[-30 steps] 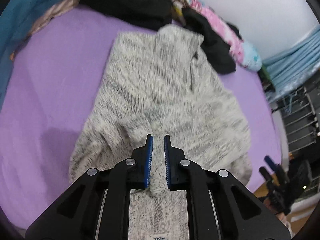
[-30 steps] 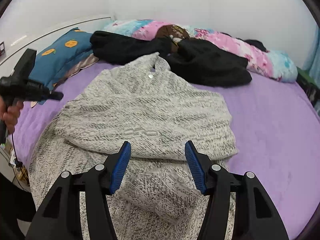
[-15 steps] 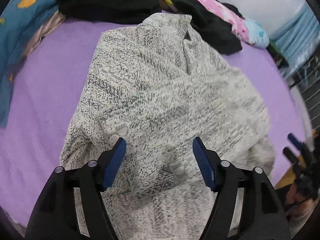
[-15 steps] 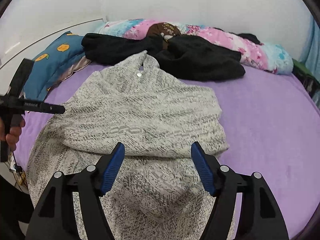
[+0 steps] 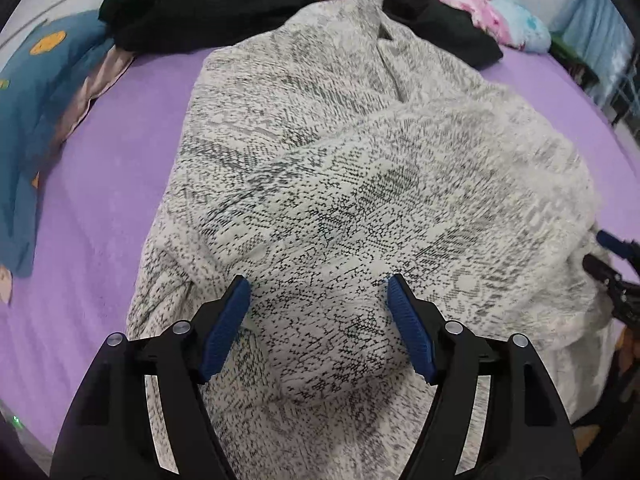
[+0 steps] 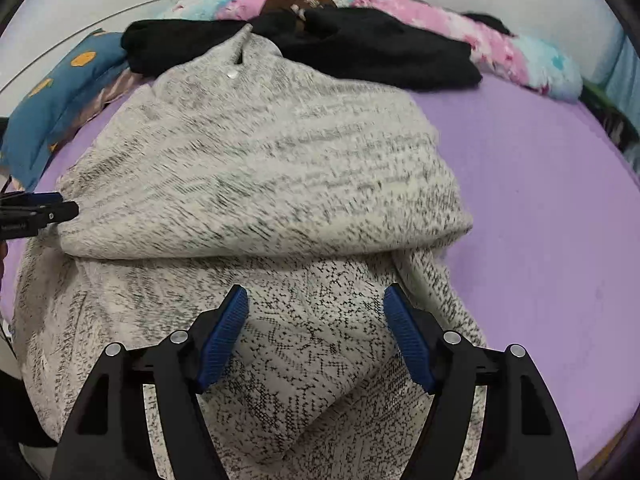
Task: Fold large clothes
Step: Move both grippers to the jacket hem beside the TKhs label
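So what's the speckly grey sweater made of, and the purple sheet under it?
The grey sweater looks like thick knitted yarn, maybe wool or acrylic: white and black flecks form a marled, matte, slightly fuzzy surface that folds softly. The purple sheet looks like smooth, plush fabric, perhaps fleece or brushed cotton: even colour, no shine, no visible weave. The exact fibre cannot be told.

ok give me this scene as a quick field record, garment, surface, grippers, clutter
garment: grey knit sweater, partly folded, collar toward the far end
surface: purple bed sheet
left gripper: jaws open, have just been opening, over the sweater, gripping nothing
right gripper: jaws open, over the near folded part
clutter: black clothes, floral blanket, blue pillow at the far side
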`<state>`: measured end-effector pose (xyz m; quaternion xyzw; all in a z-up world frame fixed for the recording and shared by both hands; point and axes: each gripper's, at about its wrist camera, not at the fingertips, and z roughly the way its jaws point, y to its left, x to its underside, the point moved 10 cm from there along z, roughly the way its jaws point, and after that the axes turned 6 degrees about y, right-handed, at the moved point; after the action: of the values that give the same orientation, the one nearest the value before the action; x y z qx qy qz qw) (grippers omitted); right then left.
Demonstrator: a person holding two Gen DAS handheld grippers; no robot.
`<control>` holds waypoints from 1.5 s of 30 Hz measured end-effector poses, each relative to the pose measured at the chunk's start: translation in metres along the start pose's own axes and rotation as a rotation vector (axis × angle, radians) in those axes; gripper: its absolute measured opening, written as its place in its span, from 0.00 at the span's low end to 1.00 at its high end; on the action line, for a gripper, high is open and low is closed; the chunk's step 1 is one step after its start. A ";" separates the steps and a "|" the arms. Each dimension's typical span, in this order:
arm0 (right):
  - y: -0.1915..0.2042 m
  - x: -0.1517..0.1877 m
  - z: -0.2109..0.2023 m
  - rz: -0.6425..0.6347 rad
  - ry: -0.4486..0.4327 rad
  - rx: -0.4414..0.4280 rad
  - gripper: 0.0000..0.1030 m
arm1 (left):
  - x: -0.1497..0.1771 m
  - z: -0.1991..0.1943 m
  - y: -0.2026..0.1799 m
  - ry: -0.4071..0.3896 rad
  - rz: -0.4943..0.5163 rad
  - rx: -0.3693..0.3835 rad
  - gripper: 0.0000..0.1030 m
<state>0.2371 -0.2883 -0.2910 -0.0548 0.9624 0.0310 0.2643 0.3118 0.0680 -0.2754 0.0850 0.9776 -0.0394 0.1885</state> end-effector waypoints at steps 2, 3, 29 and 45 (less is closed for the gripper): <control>-0.001 -0.002 -0.014 0.011 -0.022 -0.011 0.68 | 0.003 -0.010 0.005 -0.012 -0.026 -0.008 0.67; -0.001 0.000 -0.021 0.010 -0.031 -0.011 0.68 | 0.006 -0.018 0.011 -0.023 -0.036 -0.022 0.67; -0.036 0.070 -0.105 0.078 -0.077 -0.047 0.69 | 0.110 -0.110 0.009 -0.113 -0.087 -0.103 0.73; -0.062 0.142 -0.100 0.154 0.022 -0.029 0.69 | 0.164 -0.100 0.023 -0.052 -0.119 -0.110 0.77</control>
<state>0.0731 -0.3715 -0.2800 0.0154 0.9660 0.0645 0.2499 0.1302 0.1261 -0.2451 0.0152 0.9764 0.0011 0.2154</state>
